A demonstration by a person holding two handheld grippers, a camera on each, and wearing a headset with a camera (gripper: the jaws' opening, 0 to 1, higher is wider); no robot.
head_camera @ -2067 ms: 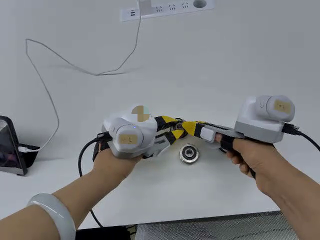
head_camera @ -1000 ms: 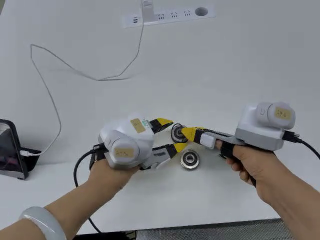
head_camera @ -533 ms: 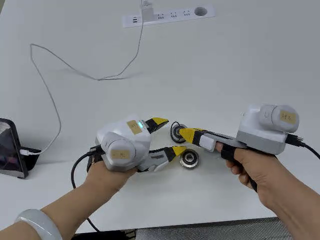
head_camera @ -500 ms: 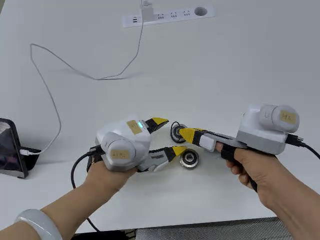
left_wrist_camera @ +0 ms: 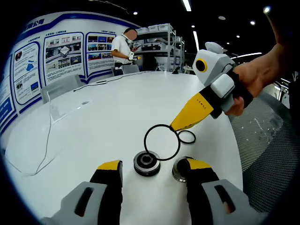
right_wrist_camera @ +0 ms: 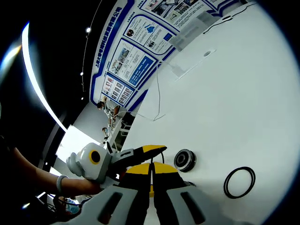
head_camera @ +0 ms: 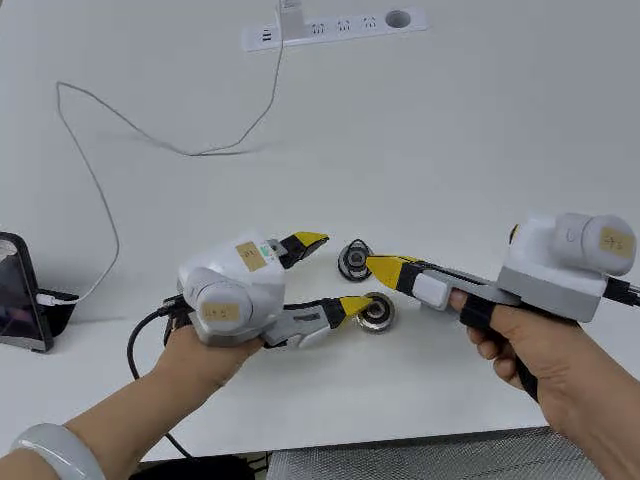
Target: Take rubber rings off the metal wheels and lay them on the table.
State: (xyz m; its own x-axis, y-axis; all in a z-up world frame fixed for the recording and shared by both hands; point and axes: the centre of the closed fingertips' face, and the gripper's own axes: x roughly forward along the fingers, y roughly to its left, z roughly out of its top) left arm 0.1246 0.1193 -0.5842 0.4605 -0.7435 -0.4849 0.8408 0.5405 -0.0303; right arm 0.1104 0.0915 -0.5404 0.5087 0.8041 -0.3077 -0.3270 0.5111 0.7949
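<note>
A company showroom or demonstration lab; blue-framed poster panels (left_wrist_camera: 61, 52) line the curved wall; metal shelving (left_wrist_camera: 163, 41) carries boxes; spotlights (left_wrist_camera: 188, 4) dot a dark ceiling; a broad white surface (head_camera: 480, 130) bears a power strip (head_camera: 330, 25); a person (left_wrist_camera: 123, 50) stands behind.

1. My left tool (head_camera: 335, 272) covers part of the near metal wheel (head_camera: 383, 313).
2. The dark device (head_camera: 12, 295) on the bench (head_camera: 450, 150) is cut off by the head view's left edge.
</note>
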